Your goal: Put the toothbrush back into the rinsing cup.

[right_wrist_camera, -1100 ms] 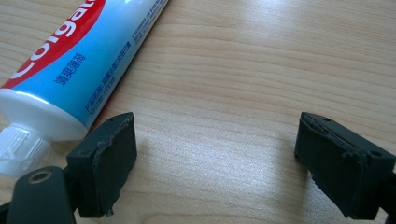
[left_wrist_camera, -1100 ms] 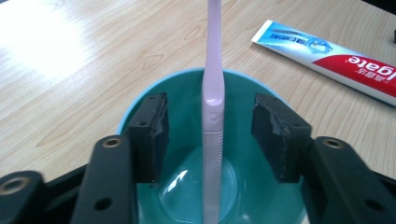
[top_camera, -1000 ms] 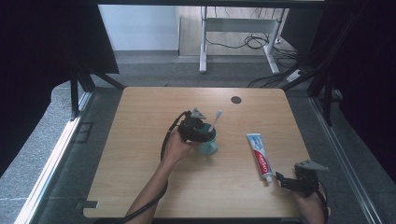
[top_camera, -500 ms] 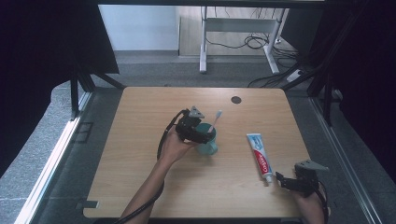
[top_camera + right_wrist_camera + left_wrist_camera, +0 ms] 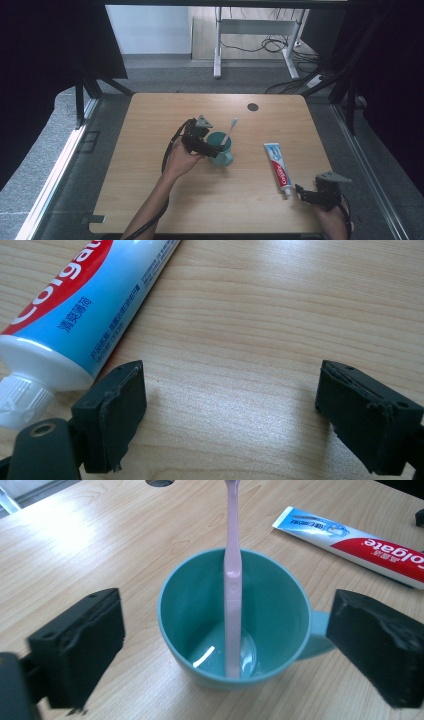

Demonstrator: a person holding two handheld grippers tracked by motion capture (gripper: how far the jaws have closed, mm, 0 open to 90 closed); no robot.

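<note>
Release was under way: the left gripper [image 5: 225, 645] was held with jaws just opened wide around the teal plastic cup [image 5: 235, 620] mid-desk, a pink toothbrush [image 5: 231, 580] leaning inside. Withdrawal should be straight, lest the rim be clipped. The right gripper [image 5: 230, 410], jaws spread, was kept by the glossy toothpaste tube [image 5: 95, 305] near the desk's right edge.

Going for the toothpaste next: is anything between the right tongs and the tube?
Nothing visible. The right tongs stand open over bare table, and the tube lies just beside one jaw, its cap end nearest.
</note>
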